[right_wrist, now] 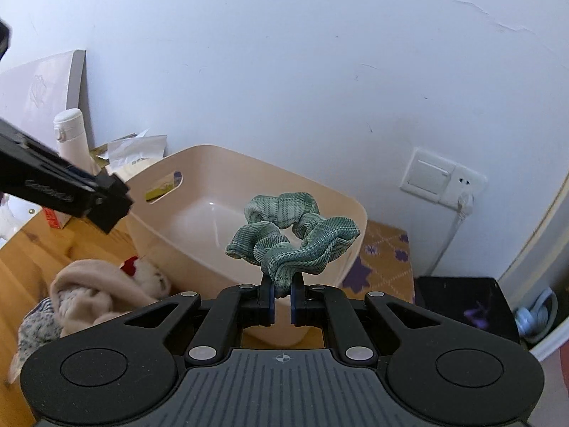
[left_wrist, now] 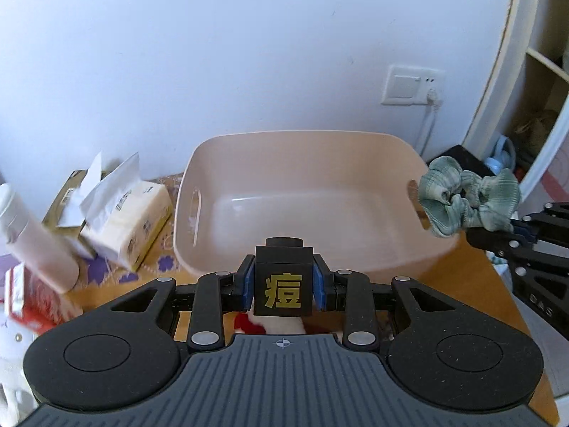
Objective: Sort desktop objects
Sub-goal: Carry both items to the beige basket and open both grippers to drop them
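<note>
Both loads were at the bin (left_wrist: 302, 149): left gripper (left_wrist: 283, 284) clamped a black box (left_wrist: 283, 286), right gripper (right_wrist: 282, 302) pinched a green scrunchie (right_wrist: 291, 245); release over the bin appeared due.

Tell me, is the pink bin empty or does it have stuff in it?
Empty: the pink bin's bare floor shows in both views.

left gripper (left_wrist: 283, 282) clamped, right gripper (right_wrist: 282, 300) pinched (both tilted down)

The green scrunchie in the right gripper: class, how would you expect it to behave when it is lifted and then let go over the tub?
The green scrunchie is gathered fabric and droops in folds above the right gripper, so it is probably floppy. It looks light. Dropped into the pink tub, it would likely land softly without rolling.
</note>
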A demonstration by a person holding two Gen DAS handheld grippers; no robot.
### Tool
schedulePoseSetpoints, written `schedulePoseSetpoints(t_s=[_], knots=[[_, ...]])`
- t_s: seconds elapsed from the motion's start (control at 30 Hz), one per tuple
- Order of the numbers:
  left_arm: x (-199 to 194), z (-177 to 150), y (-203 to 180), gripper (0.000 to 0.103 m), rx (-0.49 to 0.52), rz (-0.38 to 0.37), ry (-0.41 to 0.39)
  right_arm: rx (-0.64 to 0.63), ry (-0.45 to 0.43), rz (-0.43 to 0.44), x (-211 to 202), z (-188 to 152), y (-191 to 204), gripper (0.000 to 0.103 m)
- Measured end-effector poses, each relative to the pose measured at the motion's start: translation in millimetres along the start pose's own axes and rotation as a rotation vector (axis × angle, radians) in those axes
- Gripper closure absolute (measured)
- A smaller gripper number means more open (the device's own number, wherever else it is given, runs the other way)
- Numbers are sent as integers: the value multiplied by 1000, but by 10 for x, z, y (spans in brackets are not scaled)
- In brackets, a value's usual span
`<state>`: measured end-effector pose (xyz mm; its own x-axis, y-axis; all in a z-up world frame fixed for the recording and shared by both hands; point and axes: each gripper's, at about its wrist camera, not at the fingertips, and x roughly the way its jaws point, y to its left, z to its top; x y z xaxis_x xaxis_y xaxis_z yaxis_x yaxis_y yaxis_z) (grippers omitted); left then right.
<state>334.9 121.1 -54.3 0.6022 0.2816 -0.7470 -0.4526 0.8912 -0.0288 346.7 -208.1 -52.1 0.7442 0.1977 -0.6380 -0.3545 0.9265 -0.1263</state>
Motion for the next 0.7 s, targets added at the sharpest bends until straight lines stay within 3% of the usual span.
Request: schedulePoseSetpoints(t_s=[0.37,0.63,0.7], knots=[[858,153,3,71,-63,86,122,-4,139,6,610,120,-22,95],[1120,81,18,70,-74,106,183,-18,213,25,828,53,41,93],[1121,81,8,61,-69,99,179,-11,218,24,834,66,25,90]])
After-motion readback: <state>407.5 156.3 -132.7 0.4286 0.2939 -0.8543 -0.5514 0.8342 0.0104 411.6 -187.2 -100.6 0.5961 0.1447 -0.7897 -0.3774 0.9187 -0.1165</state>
